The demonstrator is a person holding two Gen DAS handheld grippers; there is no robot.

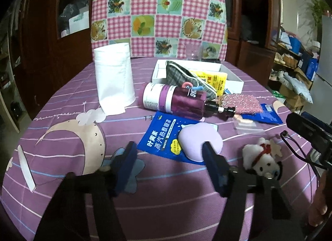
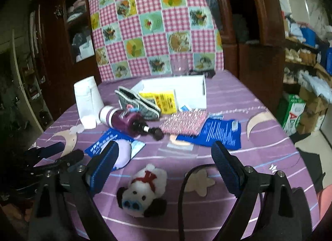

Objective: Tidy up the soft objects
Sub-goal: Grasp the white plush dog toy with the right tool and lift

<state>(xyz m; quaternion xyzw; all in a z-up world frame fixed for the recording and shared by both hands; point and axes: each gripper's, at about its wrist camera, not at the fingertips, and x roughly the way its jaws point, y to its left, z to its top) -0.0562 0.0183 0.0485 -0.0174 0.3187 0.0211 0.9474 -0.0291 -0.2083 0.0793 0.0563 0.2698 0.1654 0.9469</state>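
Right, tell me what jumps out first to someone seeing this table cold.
The white plush dog lies nearest, on the purple tablecloth between the open fingers of the right gripper. Behind it, a purple bottle lies on its side amid blue packets, with a white paper roll upright to its left. The left gripper hangs open at a lilac heart-shaped cushion.

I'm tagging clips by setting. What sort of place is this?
Most likely a lived-in home room used partly for storage: a table under a purple cartoon-print cloth, dark wooden cabinets with clothes behind glass, and shelves of boxes and bags along one wall.
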